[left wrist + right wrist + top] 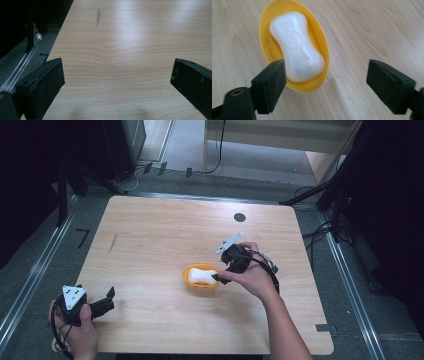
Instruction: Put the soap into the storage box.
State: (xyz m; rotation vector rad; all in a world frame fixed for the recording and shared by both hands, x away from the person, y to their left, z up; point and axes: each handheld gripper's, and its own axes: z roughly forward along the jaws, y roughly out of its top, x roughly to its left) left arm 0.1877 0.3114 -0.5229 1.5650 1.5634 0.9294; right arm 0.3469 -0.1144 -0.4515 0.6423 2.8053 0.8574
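1. Right now the wooden surface point(150, 245) is sitting pale and smooth under the room light, its grain running in long wavy lines, with a small dark round mark point(239, 217) near its far edge and a thin grey smudge point(98, 17) toward its left side.
2. Around it, grey floor point(45, 265) and metal rails point(30, 285) are showing, dark stands are crowding both sides, and cables point(320, 232) are lying on the right.
3. Near the middle, a yellow oval dish point(192, 281) is resting on the surface, shallow and glossy like plastic.
4. Inside it a white bar of soap point(297, 46) is lying lengthwise, waisted in the middle with rounded ends and raised lettering on its top.
5. A person's right hand point(252, 277) is holding the right gripper point(325, 85) just beside the dish; its black, matte, blocky jaws are standing wide apart, gripping nothing, one of them hanging over the near rim of the dish.
6. At the near left corner the left hand point(80, 332) is holding the left gripper point(117, 82) low over bare wood, well apart from the dish, its jaws also spread wide and holding nothing.
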